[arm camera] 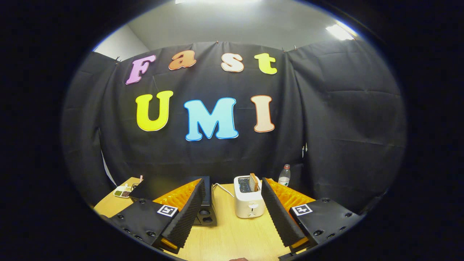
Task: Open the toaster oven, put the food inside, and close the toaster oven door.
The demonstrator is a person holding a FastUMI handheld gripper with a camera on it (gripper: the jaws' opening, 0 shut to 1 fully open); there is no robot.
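My gripper (232,180) is held above the wooden table (232,235), open, with nothing between its fingers. A black toaster oven (208,197) stands just ahead, mostly hidden behind the left finger; its right end with round knobs shows, and I cannot see its door. A white pop-up toaster (248,203) stands between the fingers, closer to the right one, with a slice of toast (253,182) sticking out of its slot. A small white tray of food (122,191) lies on the table beyond the left finger, by the oven's far end.
A clear water bottle (284,175) stands behind the right finger near the black cloth wall. A white cable (222,187) runs between oven and toaster. Bare wood lies between the fingers in front of the toaster.
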